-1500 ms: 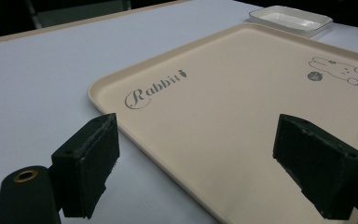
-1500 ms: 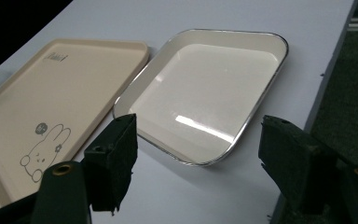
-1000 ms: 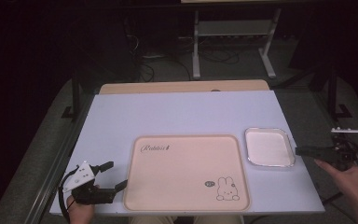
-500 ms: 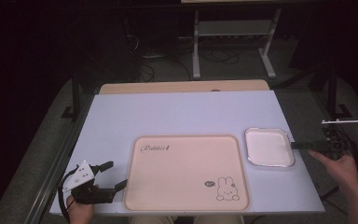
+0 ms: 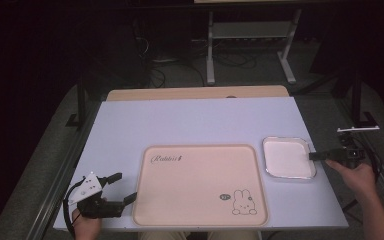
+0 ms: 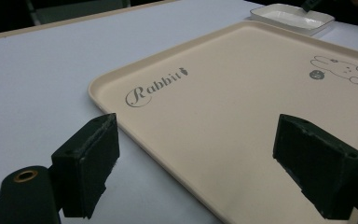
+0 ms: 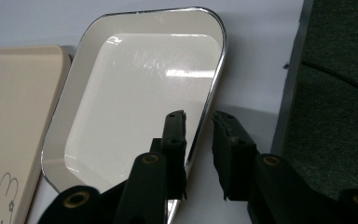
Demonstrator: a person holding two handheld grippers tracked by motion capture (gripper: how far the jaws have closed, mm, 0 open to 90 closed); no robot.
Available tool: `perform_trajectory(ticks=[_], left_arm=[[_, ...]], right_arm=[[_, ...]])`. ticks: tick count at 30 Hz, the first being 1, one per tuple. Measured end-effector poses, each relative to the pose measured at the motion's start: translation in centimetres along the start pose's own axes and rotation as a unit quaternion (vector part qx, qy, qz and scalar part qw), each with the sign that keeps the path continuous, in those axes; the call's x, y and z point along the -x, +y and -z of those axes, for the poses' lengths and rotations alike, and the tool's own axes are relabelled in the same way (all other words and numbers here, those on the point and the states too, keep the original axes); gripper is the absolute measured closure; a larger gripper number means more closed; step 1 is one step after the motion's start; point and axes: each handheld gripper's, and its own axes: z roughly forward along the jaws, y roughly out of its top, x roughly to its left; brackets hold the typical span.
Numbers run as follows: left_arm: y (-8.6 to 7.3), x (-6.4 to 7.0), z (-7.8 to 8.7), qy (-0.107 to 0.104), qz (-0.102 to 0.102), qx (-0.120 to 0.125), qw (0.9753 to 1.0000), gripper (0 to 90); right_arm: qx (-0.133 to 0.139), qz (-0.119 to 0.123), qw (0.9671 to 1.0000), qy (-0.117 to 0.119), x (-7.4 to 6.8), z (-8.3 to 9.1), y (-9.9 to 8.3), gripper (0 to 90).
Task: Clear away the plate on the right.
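Two trays we see bare: right gripper (image 7: 198, 122) jaws straddle white dish (image 7: 140, 93) rim at tabletop's right edge, not yet clamped; left gripper (image 6: 205, 163) gapes at beige tray (image 6: 242, 116) corner.

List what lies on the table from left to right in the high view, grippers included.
Left gripper → beige tray → white dish → right gripper, its fingers straddling the dish's right rim.

The beige tray (image 6: 261, 116) runs off the left gripper view's right and bottom edges.
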Motion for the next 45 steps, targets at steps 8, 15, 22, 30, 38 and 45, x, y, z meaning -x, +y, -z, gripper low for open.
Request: perform_trajectory(ticks=[8, 15, 22, 30, 38, 45], left_arm=[[0.0, 0.0, 0.0, -0.001, -0.001, 0.000, 1.0000, 14.0], [0.0, -0.1, 0.0, -0.001, 0.000, 0.002, 1.0000, 14.0], [0.1, 0.0, 0.1, -0.001, -0.002, 0.003, 1.0000, 14.0], [0.1, 0.0, 0.1, -0.002, -0.002, 0.004, 1.0000, 14.0], [0.1, -0.1, 0.1, -0.002, -0.001, 0.006, 1.0000, 14.0], [0.1, -0.1, 0.2, -0.001, 0.000, 0.008, 1.0000, 13.9]], right_arm=[[-0.016, -0.011, 0.9996, -0.023, -0.7, -0.9, 0.5, 78.3], [-0.013, -0.026, 0.9990, -0.034, -0.8, -1.1, 0.4, 81.5], [-0.006, -0.035, 0.9986, -0.039, -1.3, -1.4, 0.4, 88.2], [0.012, -0.066, 0.9970, -0.039, -1.0, -1.1, -0.2, 88.3], [0.042, -0.098, 0.9942, -0.008, -0.4, -0.4, -1.1, 88.4], [0.063, -0.114, 0.9914, 0.016, -0.6, 0.4, -1.7, 88.3]])
